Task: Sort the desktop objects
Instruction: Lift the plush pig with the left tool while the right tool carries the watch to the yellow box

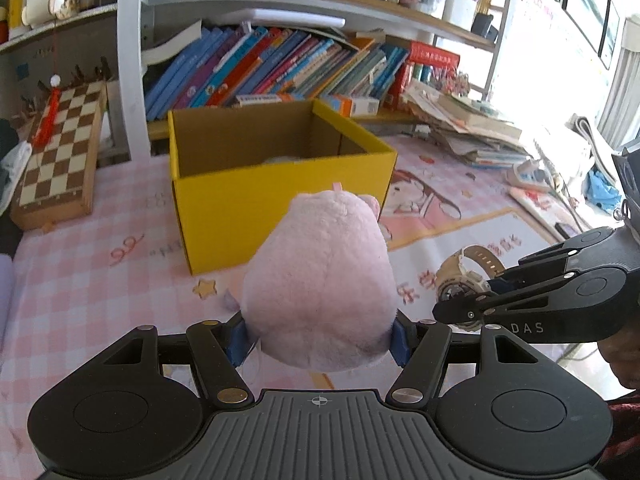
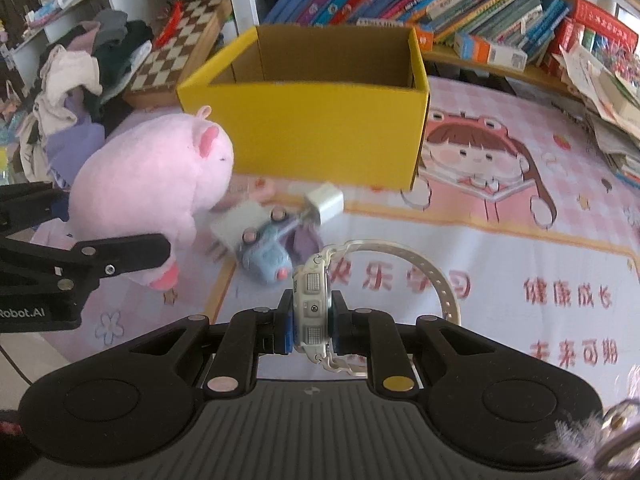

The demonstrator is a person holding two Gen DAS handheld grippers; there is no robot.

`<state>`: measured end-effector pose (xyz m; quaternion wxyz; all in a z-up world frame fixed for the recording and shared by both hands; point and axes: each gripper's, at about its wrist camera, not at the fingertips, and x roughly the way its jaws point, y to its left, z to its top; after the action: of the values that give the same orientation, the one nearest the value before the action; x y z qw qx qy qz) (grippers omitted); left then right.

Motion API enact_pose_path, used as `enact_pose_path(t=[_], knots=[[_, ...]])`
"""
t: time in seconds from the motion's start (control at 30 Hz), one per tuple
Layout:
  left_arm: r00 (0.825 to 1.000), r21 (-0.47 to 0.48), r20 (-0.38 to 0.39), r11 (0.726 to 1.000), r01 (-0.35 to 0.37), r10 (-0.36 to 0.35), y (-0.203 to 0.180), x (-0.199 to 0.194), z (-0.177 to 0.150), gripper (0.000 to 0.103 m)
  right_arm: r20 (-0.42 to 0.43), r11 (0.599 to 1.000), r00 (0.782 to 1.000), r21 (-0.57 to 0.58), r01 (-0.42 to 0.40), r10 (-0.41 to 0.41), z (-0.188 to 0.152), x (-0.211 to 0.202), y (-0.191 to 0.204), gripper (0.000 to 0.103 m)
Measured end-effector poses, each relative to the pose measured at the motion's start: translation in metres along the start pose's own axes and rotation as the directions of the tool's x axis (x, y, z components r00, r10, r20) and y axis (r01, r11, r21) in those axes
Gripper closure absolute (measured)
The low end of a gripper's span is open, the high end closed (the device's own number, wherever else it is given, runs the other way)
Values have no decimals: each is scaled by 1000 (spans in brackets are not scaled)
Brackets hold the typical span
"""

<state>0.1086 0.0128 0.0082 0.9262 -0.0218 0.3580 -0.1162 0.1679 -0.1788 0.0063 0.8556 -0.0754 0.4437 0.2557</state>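
My left gripper [image 1: 320,340] is shut on a pink plush pig [image 1: 320,280] and holds it up in front of the open yellow cardboard box [image 1: 280,196]. The pig [image 2: 148,184] and box [image 2: 316,128] also show in the right wrist view. My right gripper [image 2: 311,326] is shut on a white wristwatch [image 2: 314,300], its strap looping to the right. The watch [image 1: 464,276] and right gripper [image 1: 468,300] show at the right of the left wrist view. On the mat lie a blue plush toy [image 2: 268,252] and two white chargers [image 2: 326,202].
A chessboard box [image 1: 60,152] stands left of the yellow box. Leaning books [image 1: 272,68] fill the shelf behind. A stack of papers [image 1: 472,128] and a power strip [image 1: 528,172] lie at the right. A pile of clothes [image 2: 80,92] sits at the left.
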Motion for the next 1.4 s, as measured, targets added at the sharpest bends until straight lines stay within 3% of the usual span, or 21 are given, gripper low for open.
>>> enact_pose_path(t=[0.43, 0.87, 1.03, 1.4], knots=[[995, 20, 92, 999, -44, 42, 3, 11, 48, 38, 131, 995, 991, -94, -13, 26, 62, -11, -14, 87], [973, 6, 180, 989, -149, 145, 28, 35, 112, 38, 238, 973, 968, -230, -30, 86, 146, 7, -26, 87], [970, 0, 160, 982, -187, 185, 38, 55, 124, 38, 241, 966, 965, -256, -42, 106, 173, 28, -30, 87], [966, 31, 4, 965, -259, 259, 51, 131, 130, 38, 196, 952, 976, -306, -31, 95, 224, 100, -27, 87]])
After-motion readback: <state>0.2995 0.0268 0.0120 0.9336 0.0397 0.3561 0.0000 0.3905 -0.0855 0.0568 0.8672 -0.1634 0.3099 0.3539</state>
